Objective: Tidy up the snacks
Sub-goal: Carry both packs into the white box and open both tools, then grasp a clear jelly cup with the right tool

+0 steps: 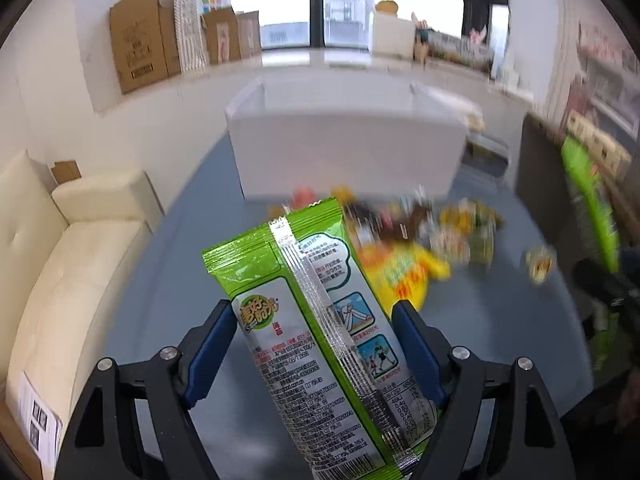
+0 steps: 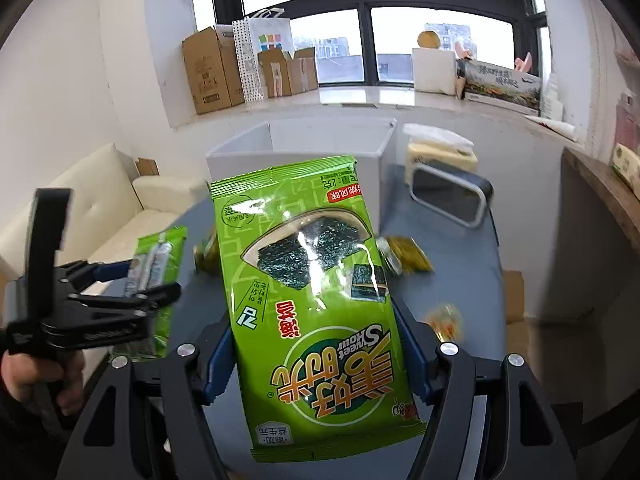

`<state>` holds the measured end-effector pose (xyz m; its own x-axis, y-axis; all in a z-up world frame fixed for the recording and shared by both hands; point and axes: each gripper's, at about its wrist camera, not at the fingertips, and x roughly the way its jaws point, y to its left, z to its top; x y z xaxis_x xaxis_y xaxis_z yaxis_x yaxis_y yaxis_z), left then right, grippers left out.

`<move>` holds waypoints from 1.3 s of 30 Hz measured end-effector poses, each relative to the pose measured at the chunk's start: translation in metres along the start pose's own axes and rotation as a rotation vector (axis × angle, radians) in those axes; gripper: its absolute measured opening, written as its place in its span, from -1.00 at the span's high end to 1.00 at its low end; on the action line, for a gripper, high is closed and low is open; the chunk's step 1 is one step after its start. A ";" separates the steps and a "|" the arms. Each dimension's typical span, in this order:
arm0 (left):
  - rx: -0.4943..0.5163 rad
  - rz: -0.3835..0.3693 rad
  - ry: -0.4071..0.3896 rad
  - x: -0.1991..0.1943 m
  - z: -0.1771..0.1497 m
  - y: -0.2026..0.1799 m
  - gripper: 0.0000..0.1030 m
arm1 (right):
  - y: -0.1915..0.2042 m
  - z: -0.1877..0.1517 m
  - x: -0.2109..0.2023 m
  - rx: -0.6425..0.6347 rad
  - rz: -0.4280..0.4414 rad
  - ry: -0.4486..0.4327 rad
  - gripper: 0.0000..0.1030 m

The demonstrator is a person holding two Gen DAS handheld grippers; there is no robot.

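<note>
Above the blue table point(image 2: 460, 240), both tongs point(image 1: 316, 344) point(image 2: 316, 356) clamp green "Sweet Hour" seaweed packets point(image 1: 320, 320) point(image 2: 316, 300).

An office or lounge room is indicated. A cream sofa point(image 2: 116, 196) is placed against the white wall. Cardboard boxes point(image 2: 212, 70) are stacked on the sill below a large dark-framed window point(image 2: 360, 20). City buildings are visible outside.

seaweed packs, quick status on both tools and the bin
Left tool shut on seaweed pack, back side showing. Right tool shut on second seaweed pack. White bin ahead, loose snacks between.
</note>
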<state>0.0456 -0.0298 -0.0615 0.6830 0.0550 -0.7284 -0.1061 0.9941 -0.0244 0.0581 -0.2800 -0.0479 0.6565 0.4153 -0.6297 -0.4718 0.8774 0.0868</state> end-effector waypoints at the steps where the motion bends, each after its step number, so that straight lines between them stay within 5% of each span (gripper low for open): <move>1: 0.004 -0.019 -0.032 -0.004 0.018 0.008 -0.63 | 0.002 0.011 0.005 0.009 -0.016 -0.018 -0.42; 11: 0.114 -0.093 -0.209 0.036 0.179 0.029 -0.63 | -0.006 0.137 0.086 0.158 -0.055 -0.066 -0.42; 17: 0.163 -0.110 -0.138 0.115 0.238 0.028 -0.65 | -0.010 0.201 0.169 0.157 -0.103 -0.002 -0.45; 20: 0.178 -0.116 -0.139 0.138 0.247 0.027 -0.72 | -0.010 0.214 0.200 0.129 -0.117 0.053 -0.49; 22: 0.200 -0.103 -0.126 0.155 0.249 0.027 -1.00 | -0.015 0.216 0.210 0.136 -0.124 0.078 -0.54; 25: 0.203 -0.082 -0.116 0.162 0.244 0.033 -1.00 | -0.028 0.214 0.218 0.211 -0.097 0.100 -0.95; 30: 0.186 -0.089 -0.125 0.153 0.238 0.038 -1.00 | -0.029 0.206 0.209 0.168 -0.095 0.074 -1.00; 39: 0.146 -0.178 -0.183 0.076 0.190 0.054 -1.00 | -0.021 0.165 0.113 0.106 -0.019 -0.107 -1.00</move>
<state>0.2290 0.0458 0.0124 0.8019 -0.1185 -0.5856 0.1231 0.9919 -0.0322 0.2392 -0.2116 0.0062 0.7261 0.4169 -0.5468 -0.3980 0.9033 0.1601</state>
